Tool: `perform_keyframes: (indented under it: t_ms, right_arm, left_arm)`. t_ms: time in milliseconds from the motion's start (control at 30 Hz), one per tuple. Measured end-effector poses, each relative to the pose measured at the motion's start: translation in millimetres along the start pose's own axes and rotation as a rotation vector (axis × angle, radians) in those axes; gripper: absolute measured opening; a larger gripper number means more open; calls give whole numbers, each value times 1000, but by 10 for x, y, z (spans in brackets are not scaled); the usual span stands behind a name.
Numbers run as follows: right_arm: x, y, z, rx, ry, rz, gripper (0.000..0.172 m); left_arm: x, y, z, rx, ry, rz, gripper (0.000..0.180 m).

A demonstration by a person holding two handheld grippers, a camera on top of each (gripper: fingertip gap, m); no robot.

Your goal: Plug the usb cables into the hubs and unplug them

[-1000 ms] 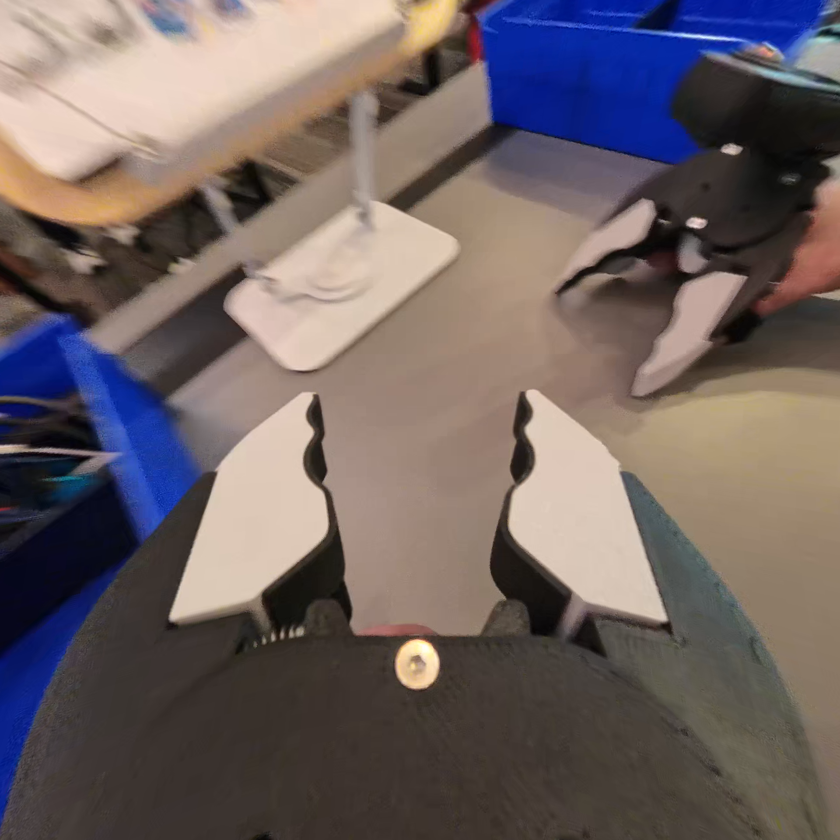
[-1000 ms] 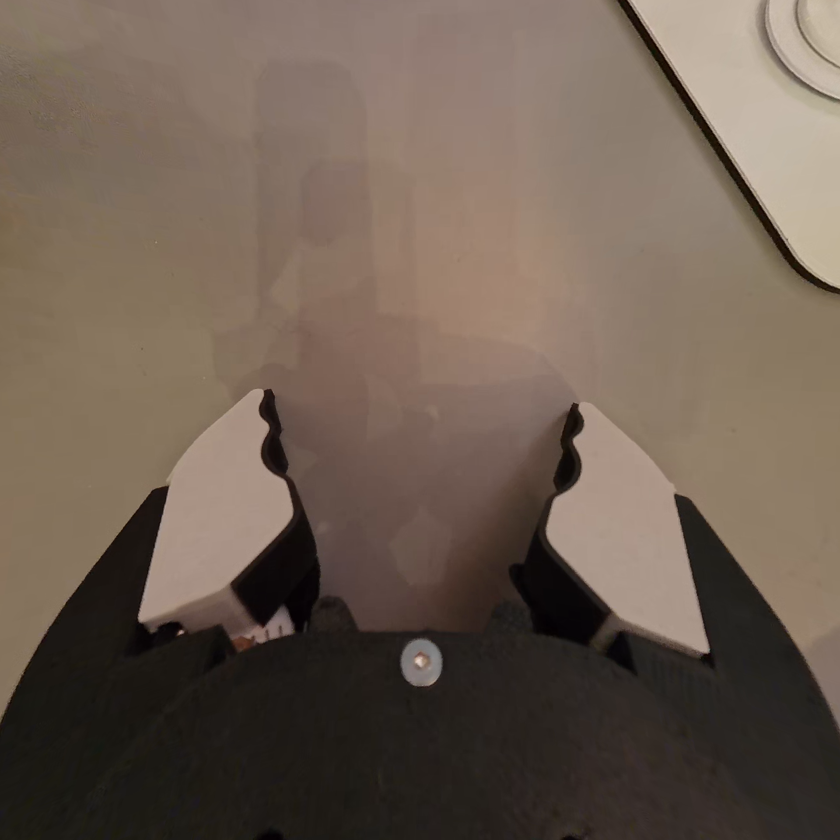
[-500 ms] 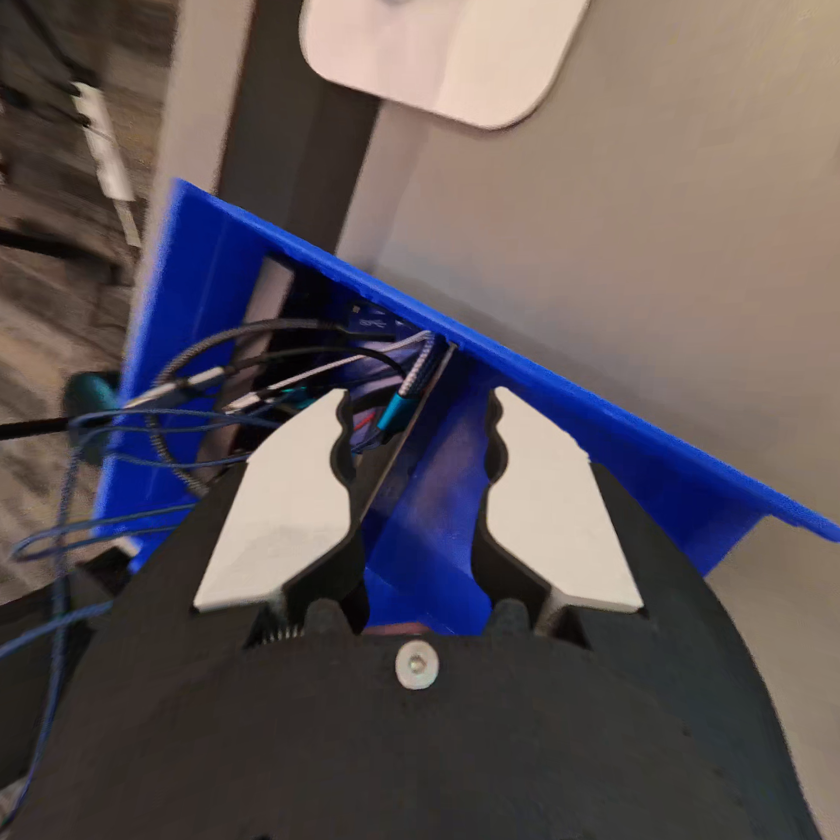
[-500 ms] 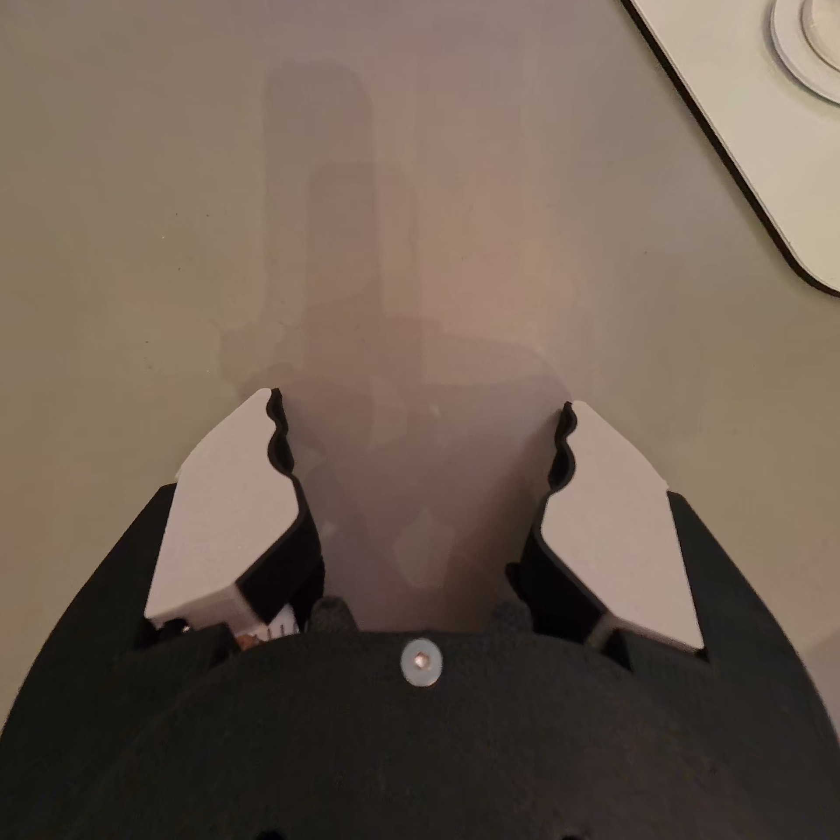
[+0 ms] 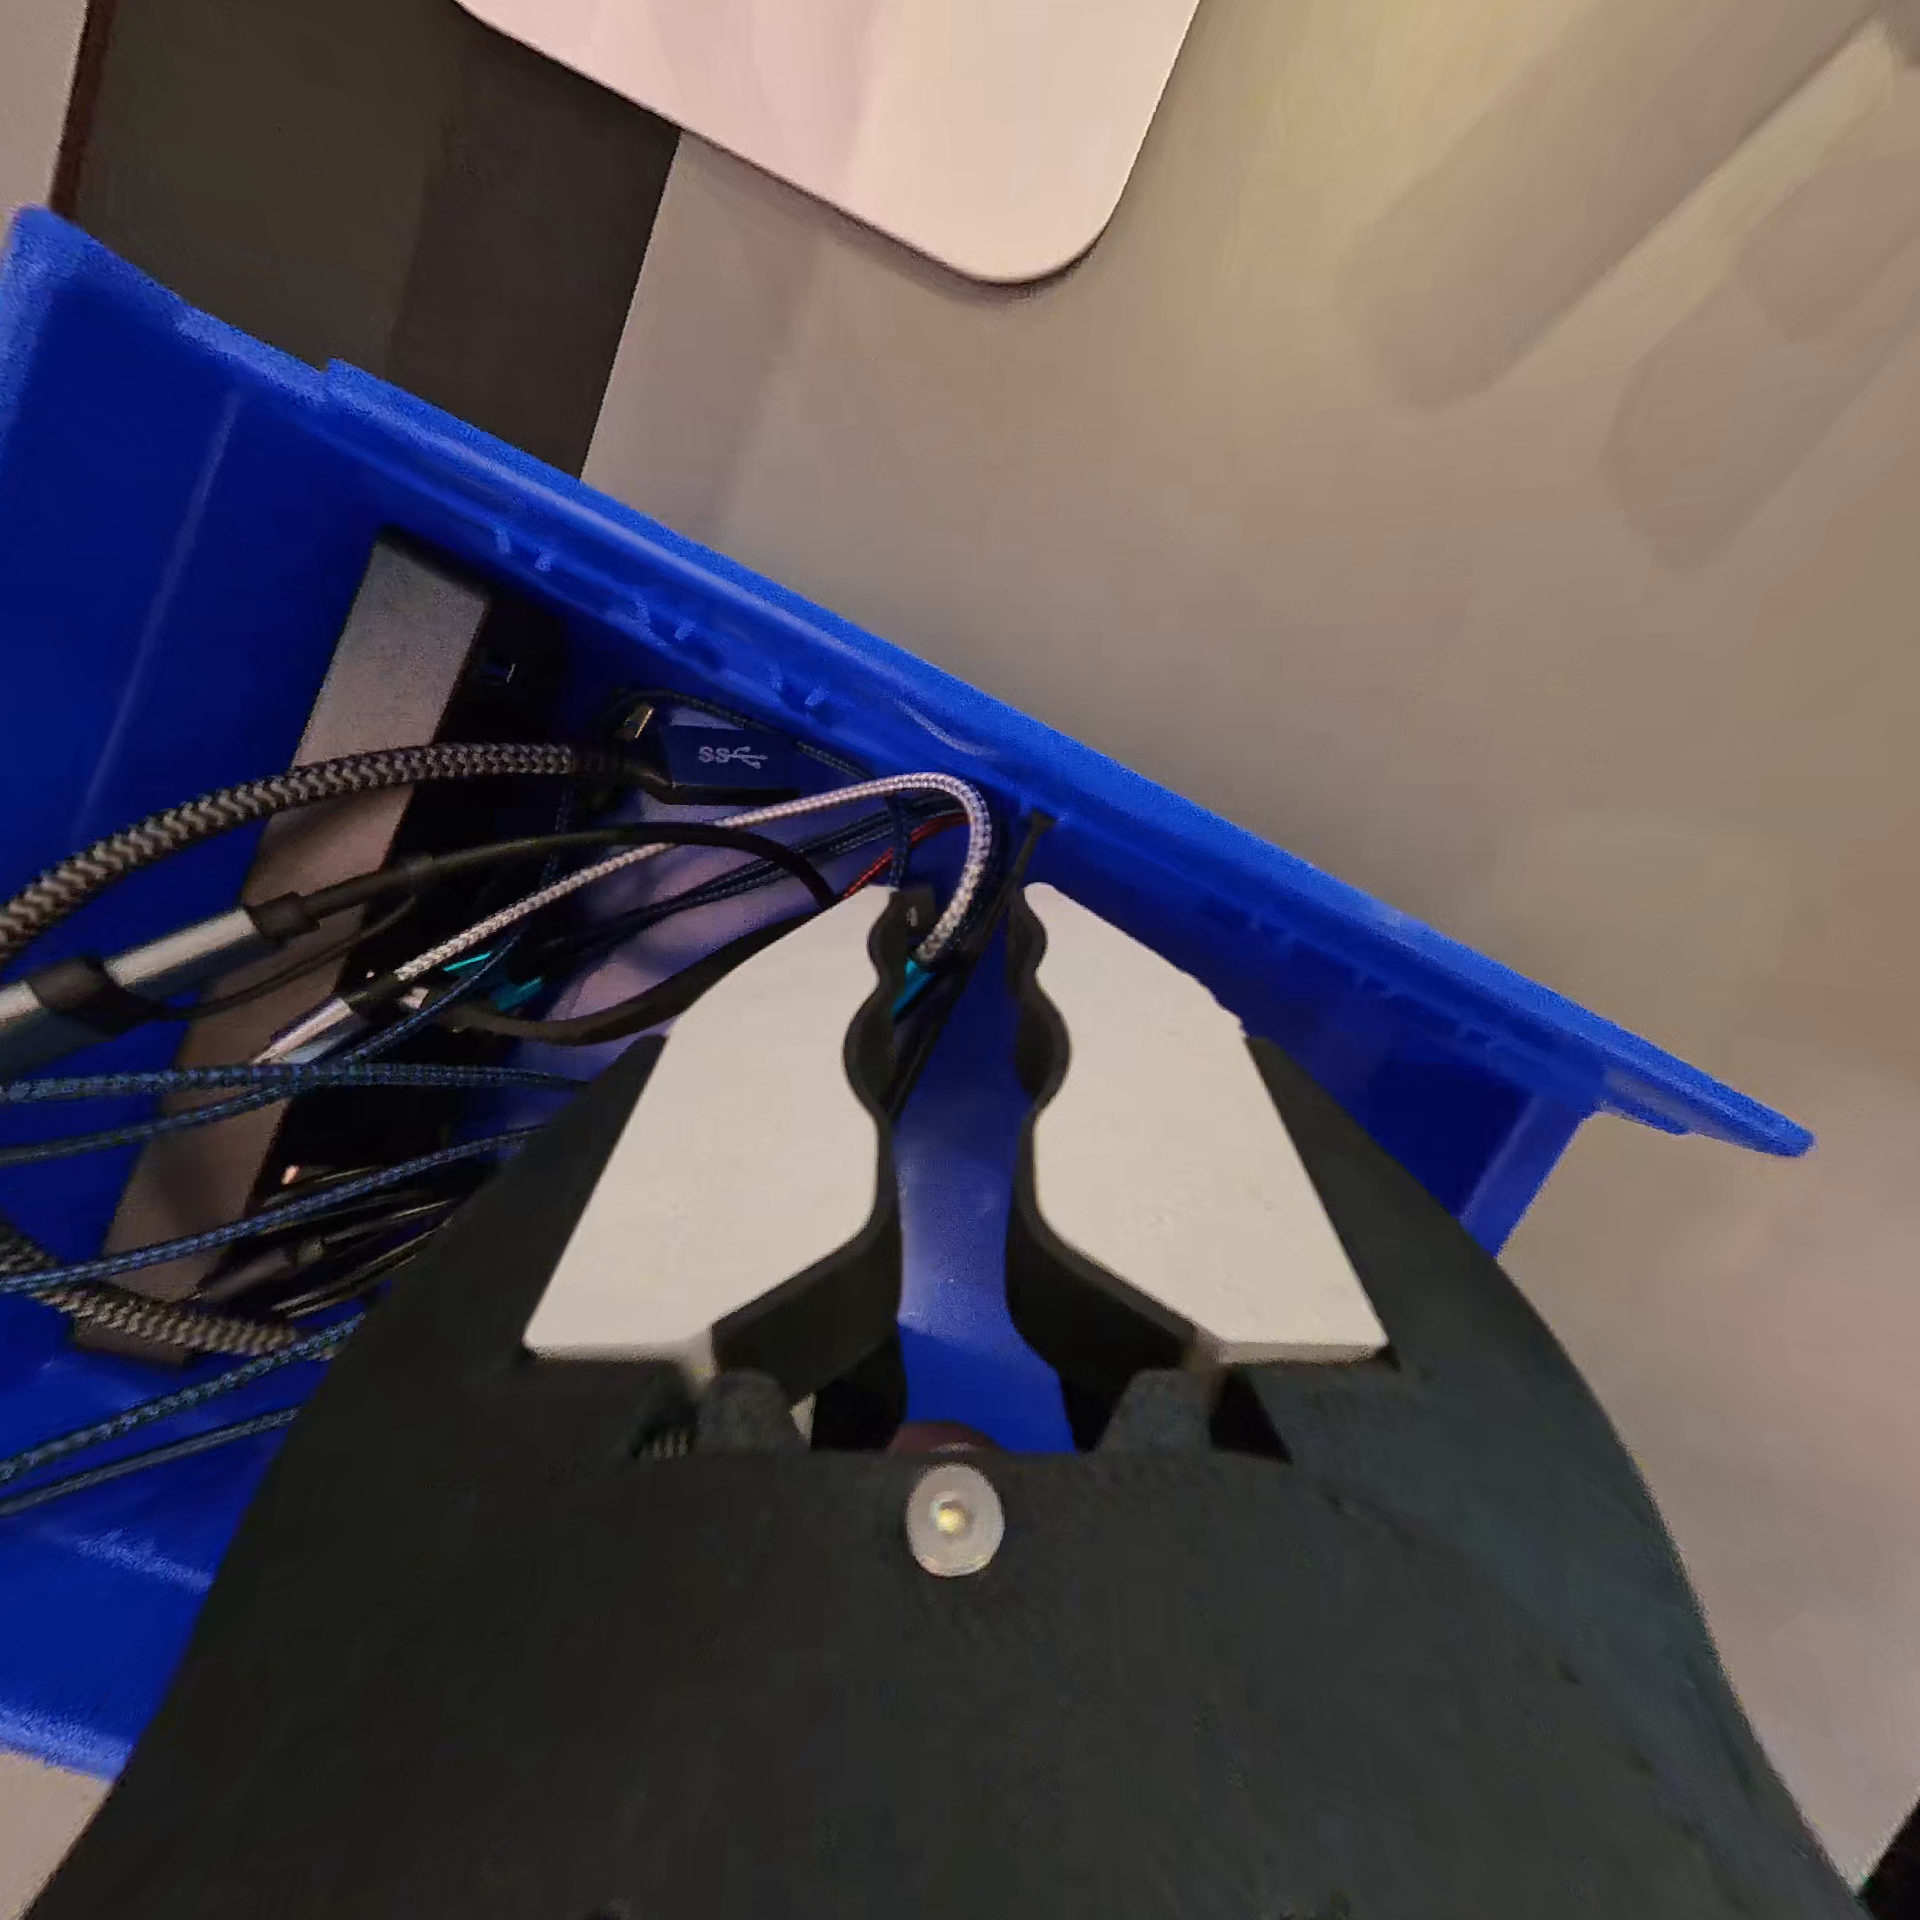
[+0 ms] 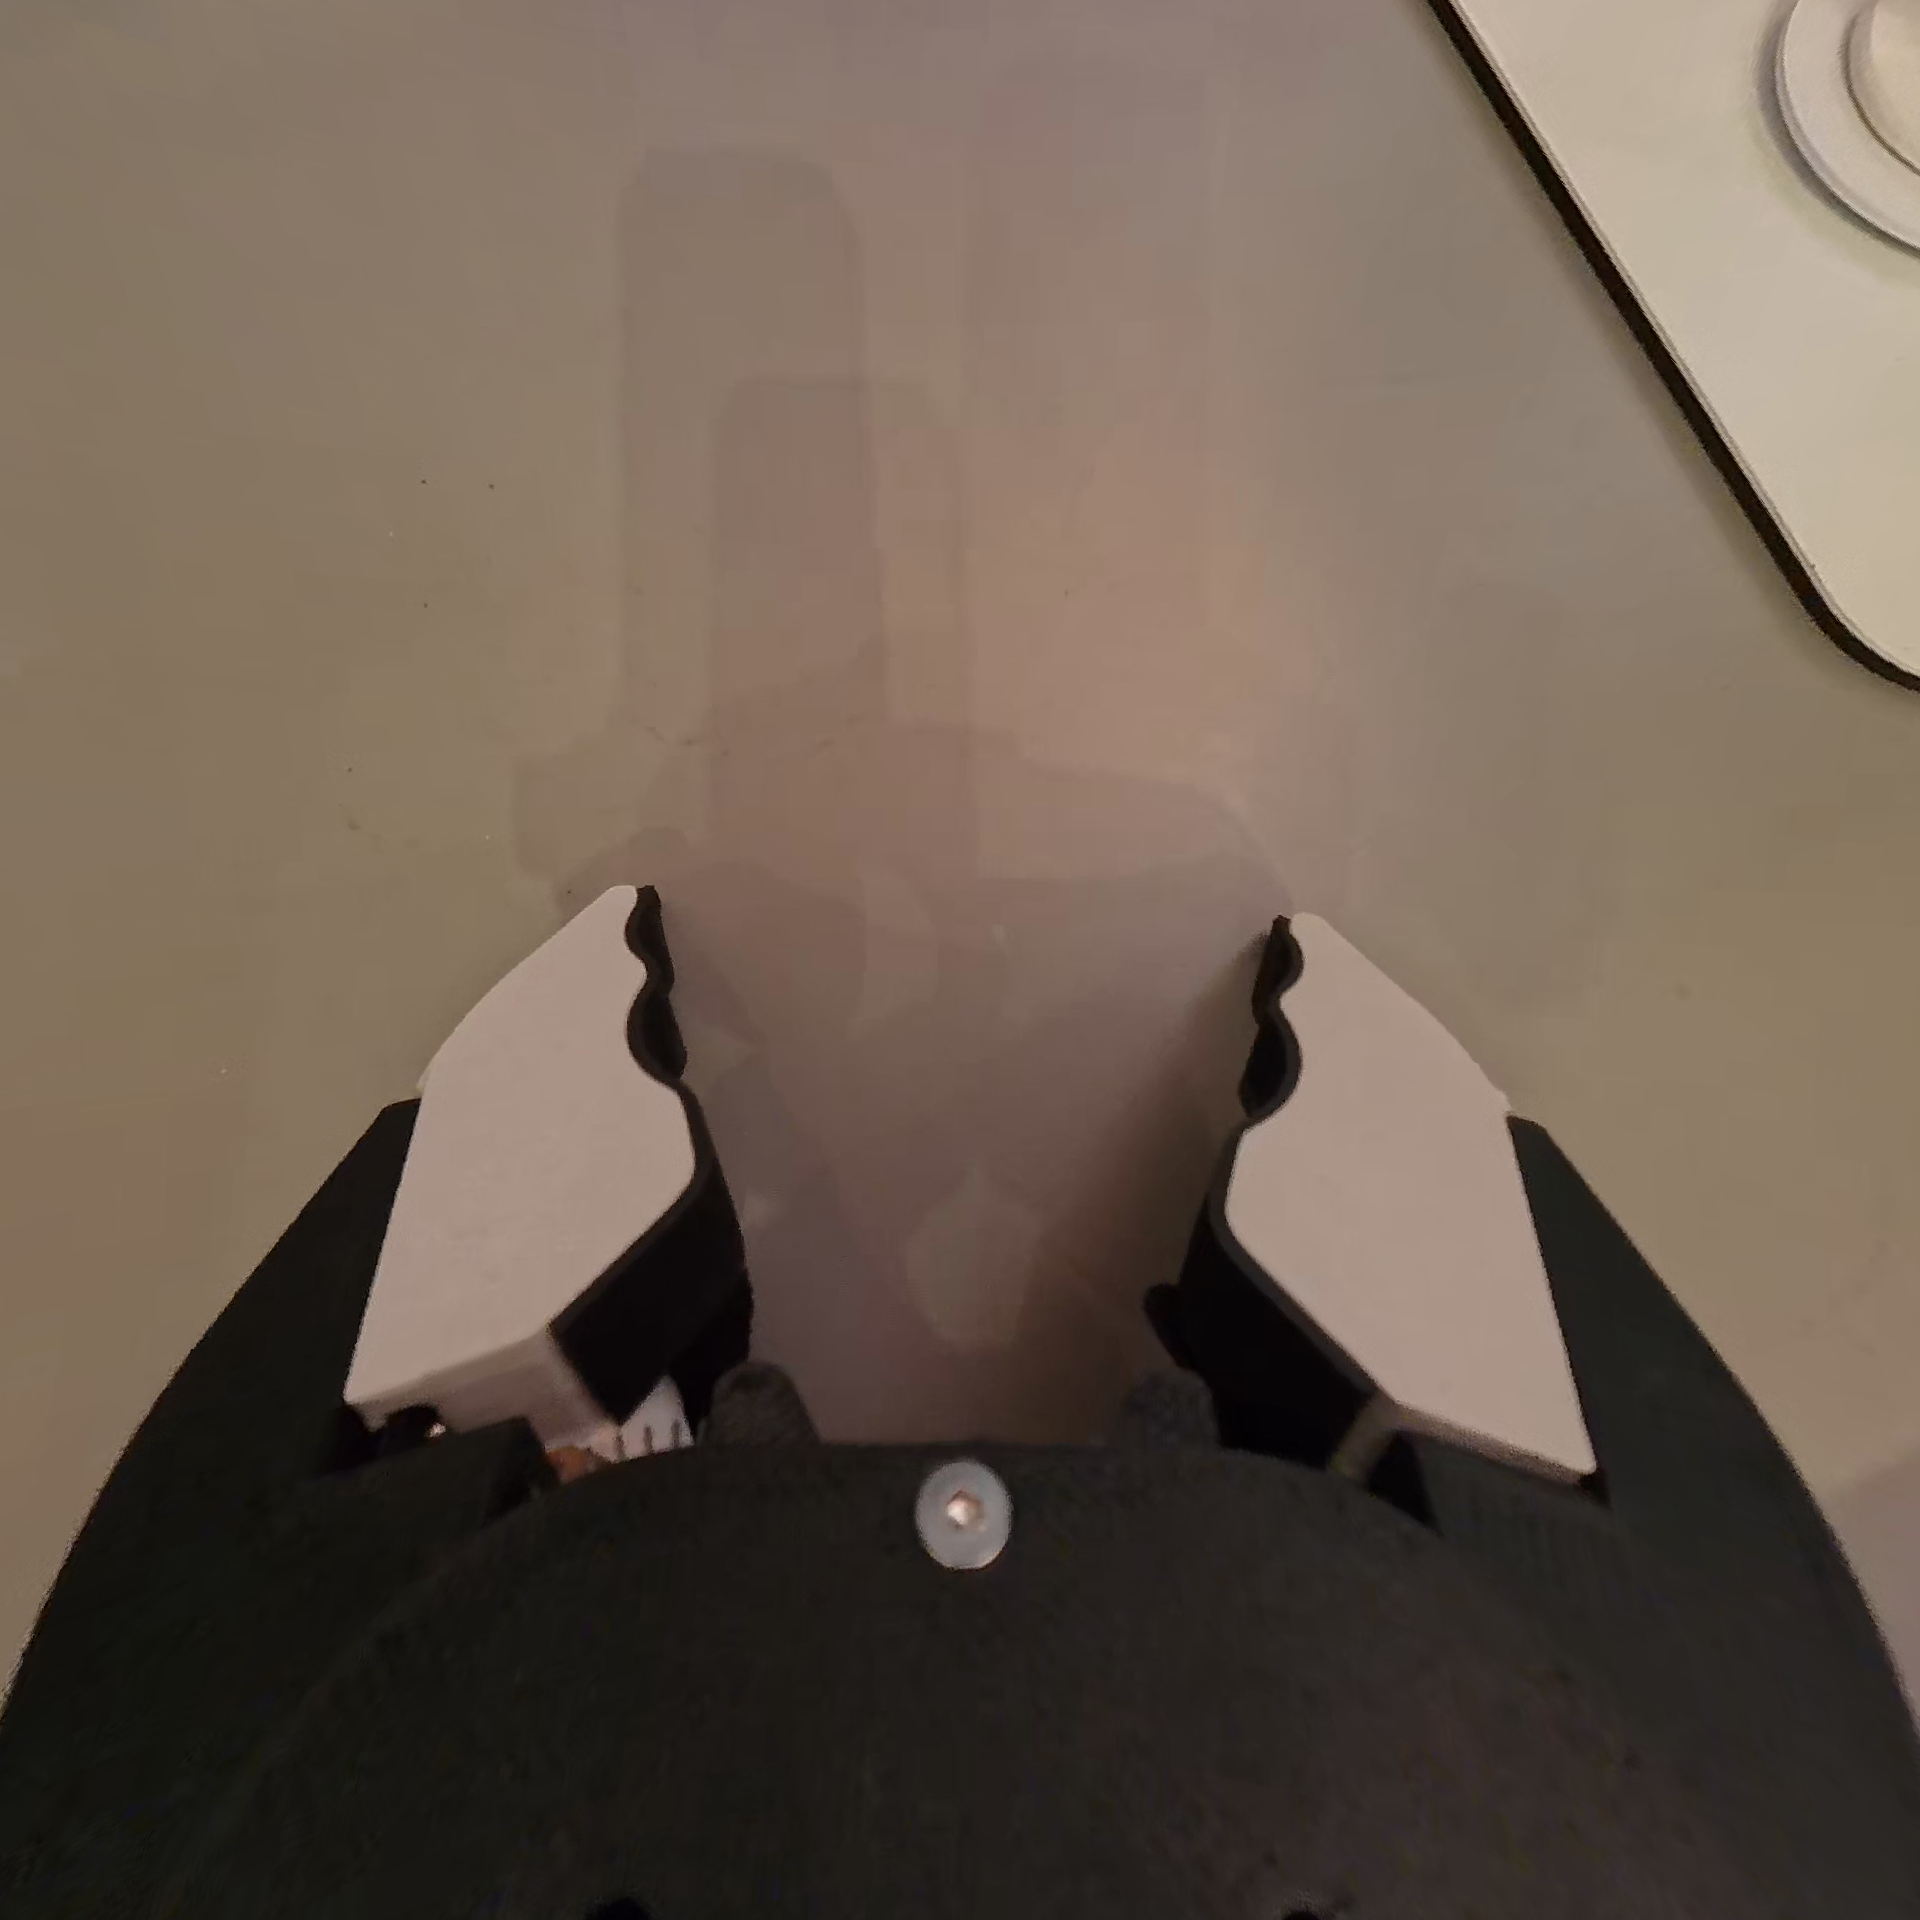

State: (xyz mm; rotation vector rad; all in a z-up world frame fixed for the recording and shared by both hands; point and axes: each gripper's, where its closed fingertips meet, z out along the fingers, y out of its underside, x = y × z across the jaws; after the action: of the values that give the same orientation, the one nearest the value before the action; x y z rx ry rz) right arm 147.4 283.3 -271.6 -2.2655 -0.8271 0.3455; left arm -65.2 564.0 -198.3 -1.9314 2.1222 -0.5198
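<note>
while our left gripper [image 5: 954, 935] reaches into the blue bin [image 5: 1195, 873], its fingers sit nearly together around a silver braided usb cable [image 5: 961, 883] with a teal plug end, though we cannot tell whether the pads press it. more cables tangle inside. our right gripper [image 6: 961, 935] hangs wide apart above the grey table [image 6: 312, 416], holding nothing.

The left gripper [image 5: 956, 935] has its jaws drawn close together, a narrow gap left between the dark wavy pads, with a silver braided cable [image 5: 961, 883] running down between the tips. The right gripper [image 6: 964, 935] points downward with its jaws spread wide apart and nothing between them.
</note>
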Motion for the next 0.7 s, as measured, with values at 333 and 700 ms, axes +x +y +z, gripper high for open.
perform_keyframes:
  t_ms: [333,700]
  right_arm:
    - [-6,1,-2,1,-4,-3,104]
    - [-11,0,-2,2,-6,-6,103]
  left_arm:
    - [-151,-303,-632,309,-115,-48,4]
    - [-518,-631,-1843,615,-440,-174,2]
